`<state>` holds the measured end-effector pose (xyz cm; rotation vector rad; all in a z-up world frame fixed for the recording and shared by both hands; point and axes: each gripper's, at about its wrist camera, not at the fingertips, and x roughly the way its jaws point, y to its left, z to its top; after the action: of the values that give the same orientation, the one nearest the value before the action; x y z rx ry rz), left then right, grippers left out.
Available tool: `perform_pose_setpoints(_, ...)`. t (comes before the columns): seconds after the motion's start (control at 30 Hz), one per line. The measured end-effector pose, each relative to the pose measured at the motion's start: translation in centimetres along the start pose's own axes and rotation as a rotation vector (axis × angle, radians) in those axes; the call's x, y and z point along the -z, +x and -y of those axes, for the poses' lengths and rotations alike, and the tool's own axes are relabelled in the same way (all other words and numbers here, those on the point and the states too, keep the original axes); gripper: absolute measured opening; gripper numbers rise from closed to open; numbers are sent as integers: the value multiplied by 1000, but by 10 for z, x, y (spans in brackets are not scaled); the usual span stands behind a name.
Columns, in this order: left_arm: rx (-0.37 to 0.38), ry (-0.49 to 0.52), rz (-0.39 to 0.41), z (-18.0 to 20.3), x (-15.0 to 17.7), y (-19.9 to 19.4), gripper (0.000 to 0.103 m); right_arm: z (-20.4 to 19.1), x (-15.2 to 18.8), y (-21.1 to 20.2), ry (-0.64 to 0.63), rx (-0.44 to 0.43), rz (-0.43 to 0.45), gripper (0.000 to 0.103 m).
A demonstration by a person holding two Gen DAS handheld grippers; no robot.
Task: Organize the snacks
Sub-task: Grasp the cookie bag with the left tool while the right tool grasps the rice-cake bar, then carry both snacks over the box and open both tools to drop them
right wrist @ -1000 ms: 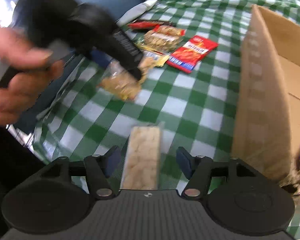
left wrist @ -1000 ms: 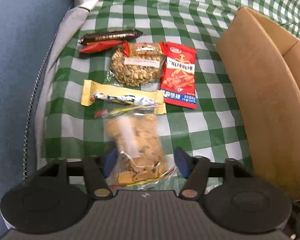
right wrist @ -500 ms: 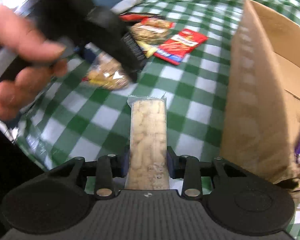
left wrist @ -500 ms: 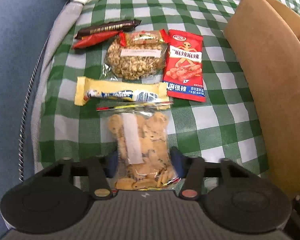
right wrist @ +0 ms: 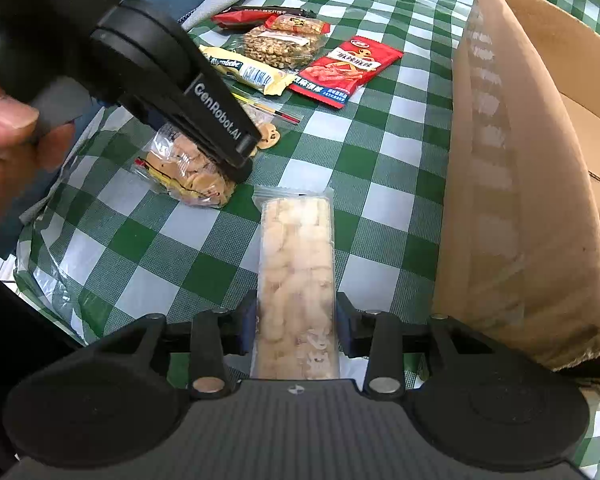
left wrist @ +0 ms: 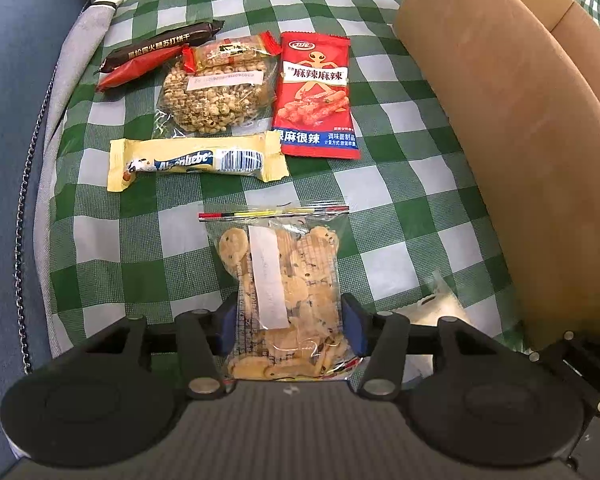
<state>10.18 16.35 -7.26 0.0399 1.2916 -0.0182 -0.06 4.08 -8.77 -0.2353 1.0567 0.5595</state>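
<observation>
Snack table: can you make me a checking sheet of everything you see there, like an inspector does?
Surface: green checked cloth.
Job's things: cookie bag, pale snack pack, yellow bar, red packet, grain bag, dark bar, red bar; cardboard box alongside.
Clutter: pale crumpled scrap by the box.
Grippers: left gripper jaws opening, cookie bag between them; right gripper jaws opening, pale snack pack between them.
Cables: nothing seen.
Surroundings: blue cushion; a hand holding the left gripper.
</observation>
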Motion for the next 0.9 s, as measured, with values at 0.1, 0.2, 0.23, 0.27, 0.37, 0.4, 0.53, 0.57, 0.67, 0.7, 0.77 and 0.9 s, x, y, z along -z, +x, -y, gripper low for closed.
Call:
perform_pose_setpoints(0.1, -3, 6, 1, 0, 1, -2, 57, -1, 1, -1, -5, -1, 3, 41)
perform_pose_setpoints(0.2, -1, 8, 0, 0, 1, 0, 57, -1, 1, -1, -11, 0, 3, 41)
perform_pose_setpoints(0.23, 0, 10, 1, -1, 0, 0, 57, -2, 1, -1, -14, 3, 5, 41)
perform_pose_setpoints(0.27, -1, 13, 1, -1, -1, 1, 57, -2, 2, -1, -17, 5, 7, 39)
perform_pose_setpoints(0.37, 0, 14, 4, -2, -1, 1, 56, -2, 2, -2, -15, 10, 14, 38)
perform_pose_setpoints(0.4, 1, 14, 5, -2, -1, 0, 56, -2, 2, -3, -14, 11, 16, 38)
perform_pose_setpoints(0.53, -1, 4, 29, -5, -1, -4, 55, 0, 1, -7, -12, 5, 39, 38)
perform_pose_setpoints(0.57, 1, -2, 38, -6, -2, -6, 55, 0, 1, -9, -12, 6, 46, 38)
perform_pose_setpoints(0.67, 17, -30, 76, -10, -4, -14, 54, 1, -1, -15, -5, 0, 79, 38)
perform_pose_setpoints(0.7, 22, -40, 90, -11, -4, -17, 54, 1, -1, -17, -4, -2, 91, 38)
perform_pose_setpoints(0.77, 27, -55, 124, -13, -5, -25, 54, 1, -3, -23, 1, -8, 121, 38)
perform_pose_setpoints(0.9, 36, -81, 195, -16, -6, -40, 54, 2, -6, -36, 4, -12, 192, 38)
